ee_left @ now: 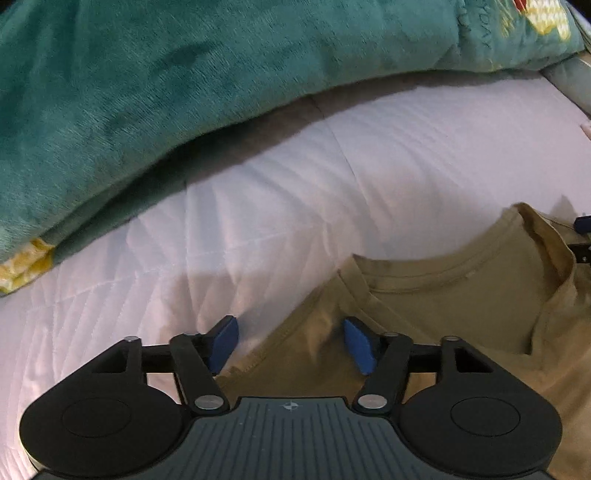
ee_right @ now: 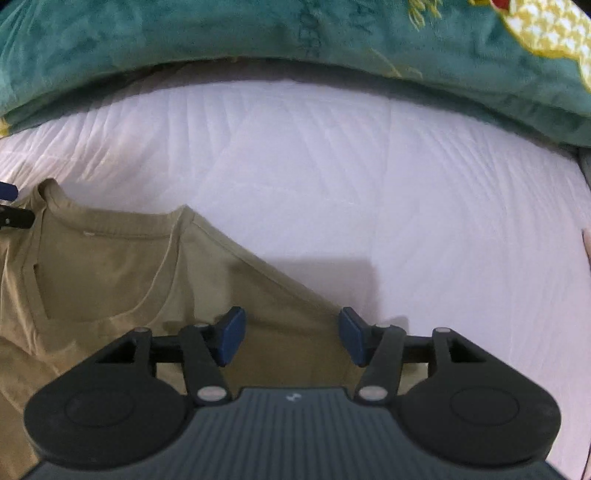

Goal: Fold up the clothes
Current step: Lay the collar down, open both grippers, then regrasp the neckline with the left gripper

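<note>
Lying on the white quilt (ee_left: 280,192): olive T-shirt (ee_left: 461,306); no legible label.

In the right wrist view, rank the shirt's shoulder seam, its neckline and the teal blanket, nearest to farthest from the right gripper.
From the right gripper:
1. Shoulder seam, just ahead.
2. Neckline, ahead-left.
3. Teal blanket, across the white bedding, at top.

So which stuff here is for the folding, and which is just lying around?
For the folding:
- olive T-shirt, lying on the bed
- left gripper, open over one shoulder
- right gripper, open over the other shoulder

Just lying about:
- teal plush blanket with yellow pattern, beyond the shirt
- white quilted bed cover under the shirt
</note>
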{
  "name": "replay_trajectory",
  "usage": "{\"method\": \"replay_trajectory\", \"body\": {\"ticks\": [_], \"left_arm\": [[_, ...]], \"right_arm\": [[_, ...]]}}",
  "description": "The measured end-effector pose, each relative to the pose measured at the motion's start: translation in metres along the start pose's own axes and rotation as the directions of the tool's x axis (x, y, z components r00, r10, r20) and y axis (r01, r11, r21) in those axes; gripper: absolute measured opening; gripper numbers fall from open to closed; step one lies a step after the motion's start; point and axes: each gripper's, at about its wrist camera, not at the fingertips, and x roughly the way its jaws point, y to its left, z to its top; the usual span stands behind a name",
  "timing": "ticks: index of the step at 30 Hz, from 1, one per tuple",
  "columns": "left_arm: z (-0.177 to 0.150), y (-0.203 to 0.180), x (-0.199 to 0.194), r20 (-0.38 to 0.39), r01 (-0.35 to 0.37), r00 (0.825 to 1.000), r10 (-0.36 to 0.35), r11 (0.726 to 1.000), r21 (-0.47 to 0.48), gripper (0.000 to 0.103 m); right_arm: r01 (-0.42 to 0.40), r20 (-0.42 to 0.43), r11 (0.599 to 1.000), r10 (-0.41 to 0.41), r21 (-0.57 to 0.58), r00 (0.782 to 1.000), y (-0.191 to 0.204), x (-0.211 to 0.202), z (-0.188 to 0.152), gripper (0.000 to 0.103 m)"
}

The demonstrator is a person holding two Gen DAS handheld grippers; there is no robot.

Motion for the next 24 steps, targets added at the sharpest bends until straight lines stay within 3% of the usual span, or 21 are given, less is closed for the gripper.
{"method": "replay_trajectory", "body": {"ticks": [6, 7, 10, 13, 19, 20, 22, 24], "left_arm": [[-0.003, -0.007, 0.003, 0.014, -0.007, 1.000, 0.007, 1.000, 0.020, 0.070], [-0.002, -0.005, 0.004, 0.010, -0.005, 1.000, 0.005, 1.000, 0.009, 0.070], [-0.001, -0.004, 0.005, 0.013, -0.004, 1.000, 0.004, 1.000, 0.000, 0.070], [-0.004, -0.015, 0.002, 0.029, -0.027, 0.999, 0.026, 0.998, 0.049, 0.068], [0.003, -0.022, -0.003, 0.065, -0.043, 0.997, 0.038, 0.995, 0.084, 0.068], [0.006, -0.022, -0.003, 0.067, -0.048, 0.997, 0.042, 0.995, 0.090, 0.068], [0.011, -0.023, -0.001, 0.058, -0.055, 0.997, 0.050, 0.994, 0.096, 0.068], [0.013, -0.021, -0.002, 0.054, -0.038, 0.998, 0.033, 0.996, 0.078, 0.068]], "right_arm": [[0.015, 0.004, 1.000, -0.015, 0.027, 1.000, -0.002, 0.010, 0.010, 0.060], [0.004, 0.000, 0.999, -0.004, 0.044, 1.000, -0.004, 0.009, 0.013, 0.054], [0.033, -0.003, 0.999, -0.033, -0.028, 0.999, 0.005, 0.008, 0.017, 0.005], [0.071, 0.008, 0.995, -0.070, -0.070, 0.997, 0.011, 0.005, 0.019, 0.004], [0.185, 0.155, 0.983, -0.185, 0.013, 0.970, -0.012, -0.016, 0.034, 0.004], [0.179, 0.146, 0.984, -0.179, 0.014, 0.973, -0.016, -0.014, 0.038, 0.004], [0.056, 0.049, 0.998, -0.058, 0.028, 0.997, -0.027, 0.001, 0.041, 0.005], [-0.024, -0.002, 0.998, 0.024, 0.057, 1.000, -0.035, 0.007, 0.040, 0.012]]}}
